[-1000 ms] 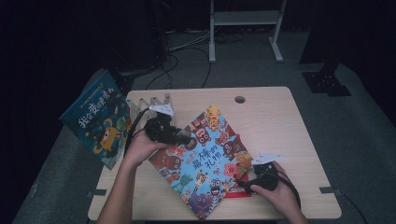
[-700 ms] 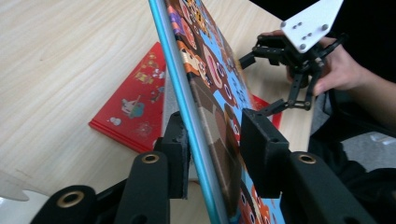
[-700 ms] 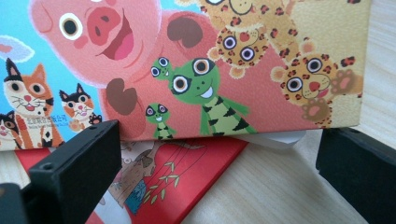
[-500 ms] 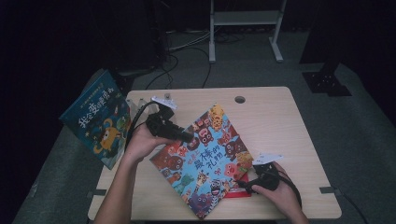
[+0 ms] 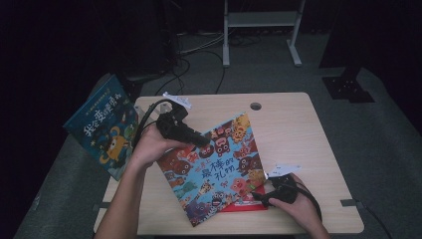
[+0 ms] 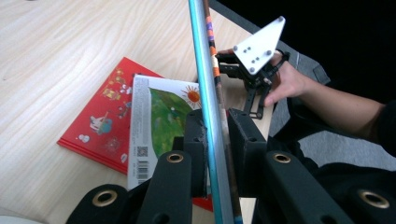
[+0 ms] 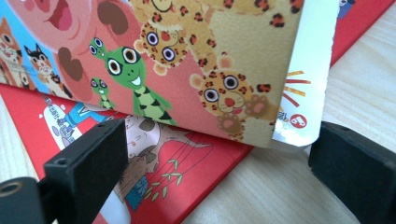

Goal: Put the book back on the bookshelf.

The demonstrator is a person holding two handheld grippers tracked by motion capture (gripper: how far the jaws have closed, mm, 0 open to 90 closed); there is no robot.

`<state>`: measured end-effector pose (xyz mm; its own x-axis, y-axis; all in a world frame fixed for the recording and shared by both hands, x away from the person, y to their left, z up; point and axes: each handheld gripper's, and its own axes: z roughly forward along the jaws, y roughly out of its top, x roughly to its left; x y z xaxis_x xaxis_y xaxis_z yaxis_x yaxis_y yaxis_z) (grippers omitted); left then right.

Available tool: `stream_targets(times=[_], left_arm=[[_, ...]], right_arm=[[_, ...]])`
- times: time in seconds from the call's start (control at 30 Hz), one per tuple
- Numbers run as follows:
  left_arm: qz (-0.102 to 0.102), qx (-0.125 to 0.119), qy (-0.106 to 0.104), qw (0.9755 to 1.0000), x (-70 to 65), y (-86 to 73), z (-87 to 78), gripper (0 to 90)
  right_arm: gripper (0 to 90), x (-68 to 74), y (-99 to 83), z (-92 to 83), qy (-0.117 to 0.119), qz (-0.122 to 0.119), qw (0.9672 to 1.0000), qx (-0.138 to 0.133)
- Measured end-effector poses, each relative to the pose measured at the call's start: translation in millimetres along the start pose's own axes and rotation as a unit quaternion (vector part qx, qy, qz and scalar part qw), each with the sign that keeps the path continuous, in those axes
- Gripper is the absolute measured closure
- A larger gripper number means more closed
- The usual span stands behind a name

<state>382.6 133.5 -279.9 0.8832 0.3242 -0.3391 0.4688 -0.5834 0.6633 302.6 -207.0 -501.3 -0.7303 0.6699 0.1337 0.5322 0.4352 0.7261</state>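
Pretty moody lighting: the desk (image 5: pixel 298 129) is lit from above while everything around it drops into near-black. High view's soft and grainy; both gripper views are bright, close stuff slightly blurred.

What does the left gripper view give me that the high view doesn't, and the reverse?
Left gripper view alone: the left gripper's pads pinching the animal picture book edge-on, and a white-backed book lying on the red book beneath it.

High view alone: the animal cover face-up, the left gripper at its upper left edge, and a blue book hanging off the table at left.

Both: the right gripper, held in a hand by the lifted book's lower corner, and the red book.
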Motion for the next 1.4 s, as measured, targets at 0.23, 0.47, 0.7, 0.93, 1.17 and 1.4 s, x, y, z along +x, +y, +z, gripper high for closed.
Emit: stream_targets(times=[0.23, 0.47, 0.7, 0.93, 1.17, 1.4], left_arm=[[0.029, 0.025, 0.011, 0.9992, -16.5, 10.5, -5.8, 80.2], [0.047, 0.033, 0.030, 0.9979, -29.3, 18.8, -17.3, 80.9], [0.049, 0.043, 0.064, 0.9958, -35.0, 22.5, -31.7, 80.8], [0.034, 0.050, 0.104, 0.9927, -30.0, 16.8, -47.1, 80.7], [0.013, 0.044, 0.119, 0.9919, -24.6, 6.5, -68.7, 80.8], [-0.005, 0.034, 0.137, 0.9900, -22.3, -6.9, -93.9, 80.8]], right_arm=[[13.9, -6.9, -2.2, -7.7, -0.011, 0.000, 0.9999, -0.013], [14.5, -22.0, -4.6, -19.2, -0.025, 0.011, 0.9990, -0.035], [15.2, -47.3, -0.9, -33.7, -0.079, 0.029, 0.9947, -0.060], [15.3, -76.8, -5.2, -36.0, -0.155, 0.061, 0.9852, -0.041], [15.2, -90.9, -12.7, -33.2, -0.190, 0.084, 0.9781, -0.020], [13.1, -95.1, -14.3, -31.2, -0.191, 0.097, 0.9766, -0.017]])
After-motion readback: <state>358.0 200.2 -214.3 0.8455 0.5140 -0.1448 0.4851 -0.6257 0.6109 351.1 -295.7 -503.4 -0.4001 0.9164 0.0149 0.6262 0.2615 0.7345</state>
